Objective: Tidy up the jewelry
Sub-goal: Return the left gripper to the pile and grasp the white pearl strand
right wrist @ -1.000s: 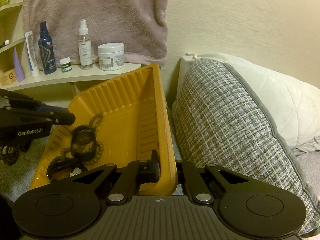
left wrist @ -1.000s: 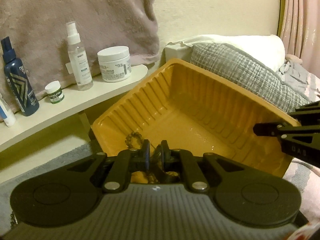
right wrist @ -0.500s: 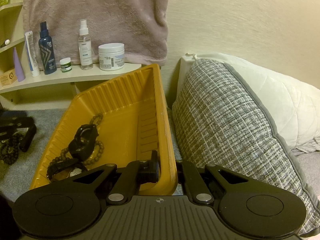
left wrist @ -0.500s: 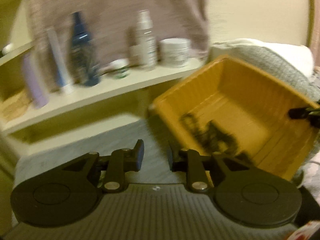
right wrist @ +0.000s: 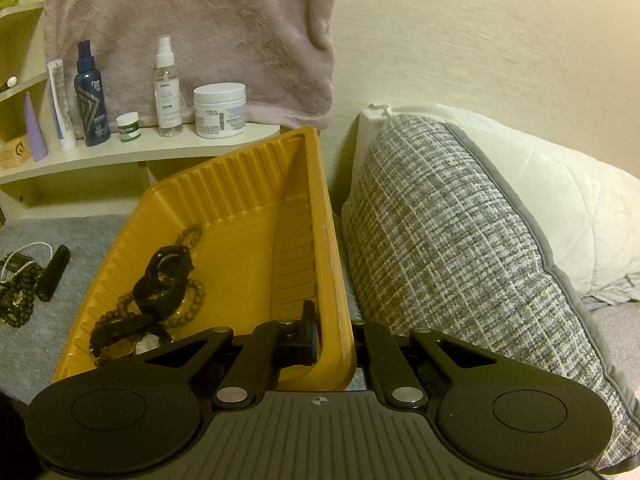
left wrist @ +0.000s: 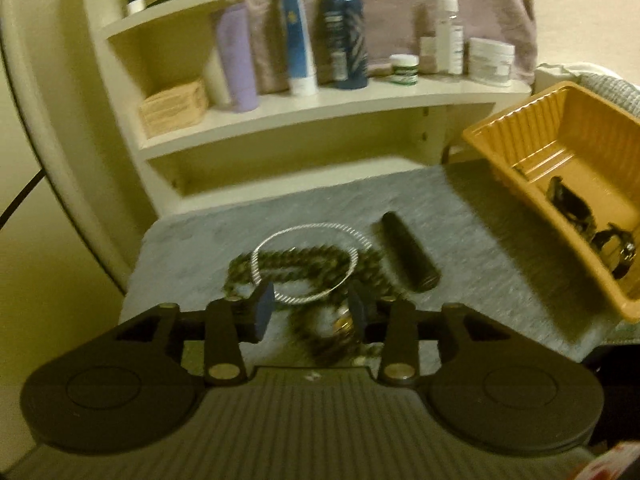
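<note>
Hovering with fingers apart, the left gripper (left wrist: 310,310) is facing the silver bangle (left wrist: 305,263) and dark beads (left wrist: 296,268) at twelve o'clock; it should be closing on one piece only. The right gripper (right wrist: 331,330) is clamping the yellow tray (right wrist: 240,196) wall, tray at two o'clock of the pile.

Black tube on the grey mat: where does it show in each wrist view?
Left wrist: black tube lies centre-right, just right of the silver bangle.
Right wrist: black tube sits at the far left edge.
Shared landmark: the yellow tray, to its right in both.
</note>
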Available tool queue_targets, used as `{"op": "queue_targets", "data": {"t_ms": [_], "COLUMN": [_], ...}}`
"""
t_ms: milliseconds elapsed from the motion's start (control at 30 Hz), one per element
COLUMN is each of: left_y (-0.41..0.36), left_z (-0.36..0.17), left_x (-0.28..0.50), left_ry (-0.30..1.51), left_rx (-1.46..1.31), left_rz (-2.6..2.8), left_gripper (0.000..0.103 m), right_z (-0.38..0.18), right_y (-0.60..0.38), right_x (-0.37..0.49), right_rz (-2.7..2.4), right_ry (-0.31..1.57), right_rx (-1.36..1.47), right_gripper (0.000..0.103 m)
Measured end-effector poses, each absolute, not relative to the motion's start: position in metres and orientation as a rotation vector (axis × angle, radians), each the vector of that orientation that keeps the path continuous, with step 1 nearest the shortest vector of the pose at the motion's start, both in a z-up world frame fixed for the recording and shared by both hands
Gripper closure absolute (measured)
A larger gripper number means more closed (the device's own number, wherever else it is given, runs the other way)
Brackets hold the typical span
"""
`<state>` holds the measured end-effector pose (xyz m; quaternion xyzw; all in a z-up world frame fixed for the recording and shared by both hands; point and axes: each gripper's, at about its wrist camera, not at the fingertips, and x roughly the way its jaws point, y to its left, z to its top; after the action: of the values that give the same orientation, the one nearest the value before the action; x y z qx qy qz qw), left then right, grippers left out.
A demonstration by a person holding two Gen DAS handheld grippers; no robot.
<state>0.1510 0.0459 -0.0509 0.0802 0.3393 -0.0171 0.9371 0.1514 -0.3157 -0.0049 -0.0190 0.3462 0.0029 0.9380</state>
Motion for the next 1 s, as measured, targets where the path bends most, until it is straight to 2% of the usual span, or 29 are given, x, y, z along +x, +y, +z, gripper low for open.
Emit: {"op": "queue_targets", "data": {"t_ms": [433,700,933,1000], "left_y": [0.049,0.026,0.021,0.021], "left_z": [-0.065,-0.074,-0.081,-0.080], "left_x": [0.149,0.160,0.165,0.166], "left_ry": [0.715,0.709,0.712,0.716], "left_rx": [0.202,0.518,0.691,0.731], "left_rz": [-0.040,-0.162,-0.241,-0.256], "left_gripper": [0.061,0.063,0.078,0.080], "right_z": [-0.006,-0.006,-0.006,-0.006], "right_y": [-0.316,-0.316,-0.316,-0.317], "right_x": [0.152,0.151,0.151,0.151], "right_rz": [0.005,0.005,0.005,0.006], "right_ry": [0.708,0.708,0.708,0.708], "right_rx": [-0.042,-0.041,-0.042,-0.042], "right_gripper": [0.099,0.099,0.099,0.099]}}
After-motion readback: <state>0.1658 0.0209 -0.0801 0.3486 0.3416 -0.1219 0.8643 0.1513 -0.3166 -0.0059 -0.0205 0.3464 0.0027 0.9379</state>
